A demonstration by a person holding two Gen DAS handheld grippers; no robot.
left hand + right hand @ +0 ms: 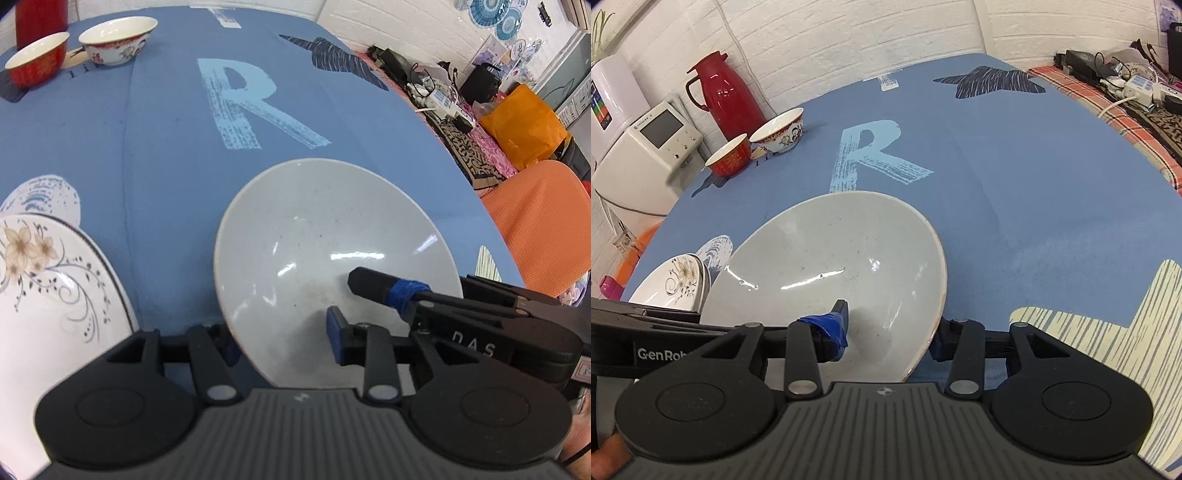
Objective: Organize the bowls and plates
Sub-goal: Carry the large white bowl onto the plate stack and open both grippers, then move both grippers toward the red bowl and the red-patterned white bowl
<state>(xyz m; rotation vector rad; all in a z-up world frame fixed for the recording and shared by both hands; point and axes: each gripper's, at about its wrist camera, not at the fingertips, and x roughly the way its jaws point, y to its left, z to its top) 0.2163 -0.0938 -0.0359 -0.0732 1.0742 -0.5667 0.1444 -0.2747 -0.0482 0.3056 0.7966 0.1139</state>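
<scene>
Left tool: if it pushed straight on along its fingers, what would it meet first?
Probably the inner wall of the large grey bowl, whose rim already sits between the left tool fingers. Beyond the bowl lies only bare blue tablecloth. Depth is uncertain through the fisheye.

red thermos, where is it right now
In the right wrist view the red thermos stands upright at the far left end of the blue tablecloth, by the white brick wall, just behind the red bowl and the patterned bowl.

The floral plate [44, 280] is cut off by the frame's left edge.
</scene>
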